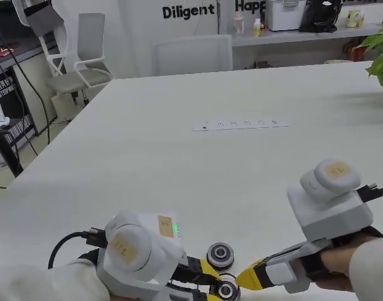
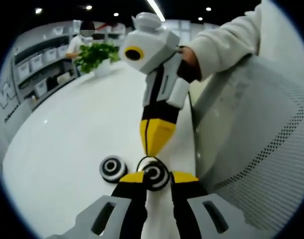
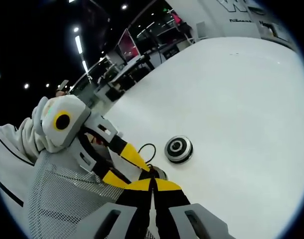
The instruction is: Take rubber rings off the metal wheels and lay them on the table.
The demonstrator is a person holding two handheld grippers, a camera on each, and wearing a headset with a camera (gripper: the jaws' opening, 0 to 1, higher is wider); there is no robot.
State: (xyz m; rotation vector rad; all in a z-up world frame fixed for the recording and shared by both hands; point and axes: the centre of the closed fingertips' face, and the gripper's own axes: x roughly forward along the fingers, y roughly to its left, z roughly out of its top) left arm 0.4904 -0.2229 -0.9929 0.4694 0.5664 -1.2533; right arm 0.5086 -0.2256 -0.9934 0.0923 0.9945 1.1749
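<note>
Two metal wheels sit near the front edge of the white counter (image 1: 179, 157). The left claw (image 2: 155, 178) is closed on one wheel (image 2: 154, 171), its yellow tips pressing on either side. The right claw (image 3: 152, 185) is squeezed narrow, tips together, right at that wheel; a thin black rubber ring (image 3: 148, 145) loops out from its tips (the pinch itself is hard to make out). The second wheel (image 3: 178, 149) rests flat on the counter just beside the first, apart from both claws.
</note>
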